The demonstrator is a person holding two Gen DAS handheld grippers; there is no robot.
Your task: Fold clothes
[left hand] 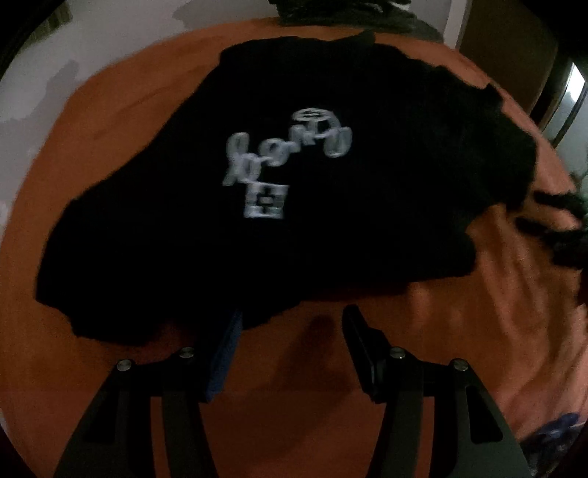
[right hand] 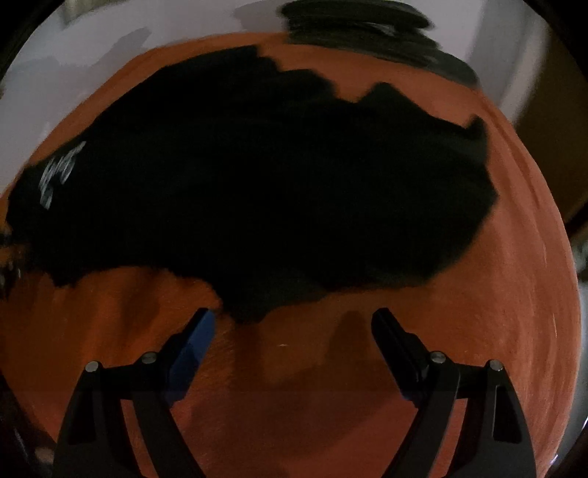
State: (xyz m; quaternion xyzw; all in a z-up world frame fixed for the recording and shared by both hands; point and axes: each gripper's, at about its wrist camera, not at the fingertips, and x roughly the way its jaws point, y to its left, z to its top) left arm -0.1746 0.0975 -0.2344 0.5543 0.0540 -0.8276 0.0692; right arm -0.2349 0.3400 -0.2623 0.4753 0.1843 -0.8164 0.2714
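Black shirt (left hand: 294, 191) is spread flat on an orange sheet (left hand: 110, 128), pale print (left hand: 283, 165) facing up. Left claw (left hand: 290, 323) is held spread above the shirt's near edge, nothing pinched between its fingers. Right claw (right hand: 290, 323) is spread wider, empty, over bare sheet just short of the hem. A dark pile (right hand: 360, 25) is seen at the far edge.

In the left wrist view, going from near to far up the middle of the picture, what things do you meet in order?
Left hand-held gripper, open → bare orange bedsheet → black T-shirt with its white print → strip of orange sheet → dark pile of clothes at the far edge, by the pale wall.
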